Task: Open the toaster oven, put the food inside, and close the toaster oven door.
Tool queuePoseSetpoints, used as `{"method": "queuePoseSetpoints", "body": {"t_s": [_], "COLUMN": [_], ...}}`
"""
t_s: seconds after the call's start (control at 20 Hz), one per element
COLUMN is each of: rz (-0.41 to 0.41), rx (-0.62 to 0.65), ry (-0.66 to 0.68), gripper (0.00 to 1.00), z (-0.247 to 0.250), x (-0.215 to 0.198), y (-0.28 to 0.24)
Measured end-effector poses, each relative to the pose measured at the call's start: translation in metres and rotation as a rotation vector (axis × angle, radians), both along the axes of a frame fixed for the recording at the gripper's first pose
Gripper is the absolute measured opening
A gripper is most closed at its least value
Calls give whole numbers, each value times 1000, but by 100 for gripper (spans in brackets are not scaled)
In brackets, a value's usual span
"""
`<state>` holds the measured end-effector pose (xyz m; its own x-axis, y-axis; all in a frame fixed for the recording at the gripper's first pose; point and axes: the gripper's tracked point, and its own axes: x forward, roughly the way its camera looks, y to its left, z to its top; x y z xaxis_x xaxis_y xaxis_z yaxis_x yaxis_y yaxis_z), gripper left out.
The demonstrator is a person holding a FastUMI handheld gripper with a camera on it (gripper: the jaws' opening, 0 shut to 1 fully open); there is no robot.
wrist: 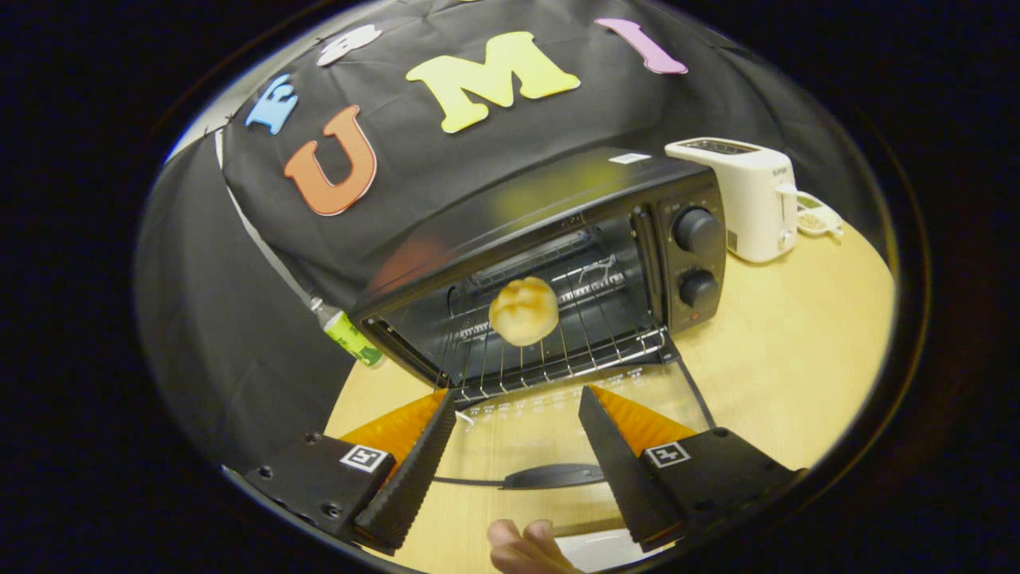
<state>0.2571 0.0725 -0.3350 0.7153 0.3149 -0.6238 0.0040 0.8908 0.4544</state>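
Observation:
A black toaster oven [558, 239] stands on the wooden table with its glass door [558, 430] folded down flat toward me. A round golden bun [523, 311] rests on the wire rack [550, 351] inside the oven cavity. My gripper [518, 402] is open, its two fingers spread wide above the lowered door, just short of the rack's front edge. Nothing is between the fingers. The bun lies beyond them, a little deeper in the oven. The door's dark handle [554, 476] shows between the fingers, nearer to me.
A white pop-up toaster [741, 199] stands to the right of the oven, with a small dish [817, 219] behind it. A green bottle [351, 335] lies at the oven's left. A person's fingertips [526, 546] show below the gripper. Bare wooden table [797, 351] lies right of the door.

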Motion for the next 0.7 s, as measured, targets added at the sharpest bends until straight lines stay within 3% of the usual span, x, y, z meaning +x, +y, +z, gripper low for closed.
{"method": "queuePoseSetpoints", "body": {"t_s": [0.1,0.35,0.7], "rz": [13,126,208], "rx": [-37,-269,-312], "ry": [67,127,205], "gripper": [100,100,100], "z": [-10,-31,-48], "x": [-12,-32,-69], "y": [-4,-14,3]}}
